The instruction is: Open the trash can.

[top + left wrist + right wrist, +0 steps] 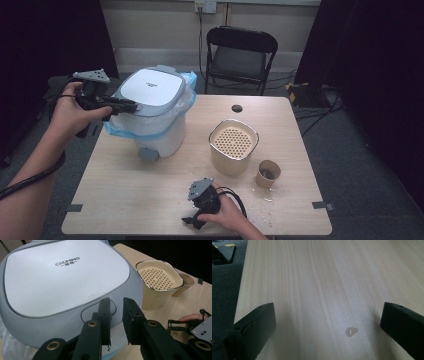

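A white bin with a grey lid (150, 90) and a pale blue liner stands on the left of the wooden table (125, 190). My left gripper (131, 106) reaches in from the left, its tips over the lid's front edge. In the left gripper view its jaws (116, 302) stand almost together above an oval tab on the lid (62, 277), with nothing between them. My right gripper (192, 221) rests low near the table's front edge. In its own view the right gripper (327, 315) is wide open over bare wood.
A beige container with a perforated insert (233, 145) stands mid-table, a paper cup (268, 172) just right of it. Small water drops (265, 200) lie near the front; one droplet (351, 331) sits between the right jaws. A black folding chair (240, 50) stands behind the table.
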A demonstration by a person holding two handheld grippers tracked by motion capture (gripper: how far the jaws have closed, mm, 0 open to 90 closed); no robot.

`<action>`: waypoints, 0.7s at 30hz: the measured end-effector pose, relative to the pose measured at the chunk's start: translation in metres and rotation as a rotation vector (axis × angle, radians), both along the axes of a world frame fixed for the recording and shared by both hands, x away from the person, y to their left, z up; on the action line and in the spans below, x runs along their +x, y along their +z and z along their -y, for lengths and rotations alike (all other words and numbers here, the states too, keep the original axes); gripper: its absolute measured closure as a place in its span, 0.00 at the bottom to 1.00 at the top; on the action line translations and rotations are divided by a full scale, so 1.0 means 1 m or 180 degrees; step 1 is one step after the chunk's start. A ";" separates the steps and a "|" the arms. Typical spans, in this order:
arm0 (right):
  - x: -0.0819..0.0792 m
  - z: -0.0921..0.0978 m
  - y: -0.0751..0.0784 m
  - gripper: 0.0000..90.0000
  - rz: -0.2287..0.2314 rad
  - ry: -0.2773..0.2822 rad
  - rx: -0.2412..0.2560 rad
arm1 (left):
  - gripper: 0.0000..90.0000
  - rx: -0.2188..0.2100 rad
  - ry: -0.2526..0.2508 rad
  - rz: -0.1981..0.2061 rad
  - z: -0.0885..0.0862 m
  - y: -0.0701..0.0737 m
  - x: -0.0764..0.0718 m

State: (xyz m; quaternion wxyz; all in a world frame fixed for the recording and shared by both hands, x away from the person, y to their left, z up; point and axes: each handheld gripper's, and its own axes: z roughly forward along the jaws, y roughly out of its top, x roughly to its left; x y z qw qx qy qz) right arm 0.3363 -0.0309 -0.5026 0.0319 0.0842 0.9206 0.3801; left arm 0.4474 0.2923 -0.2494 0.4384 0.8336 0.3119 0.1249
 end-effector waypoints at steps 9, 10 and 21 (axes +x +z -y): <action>0.000 0.000 0.000 0.00 -0.0001 -0.0001 0.0000 | 0.94 0.0064 0.0165 -0.0033 0.001 0.000 0.009; 0.000 0.000 0.000 0.00 -0.0001 0.0002 0.0002 | 0.94 0.0064 0.0165 -0.0033 0.001 0.000 0.009; 0.000 0.000 0.000 0.00 0.0001 0.0000 0.0001 | 1.00 0.0056 0.0154 -0.0053 0.002 -0.004 0.014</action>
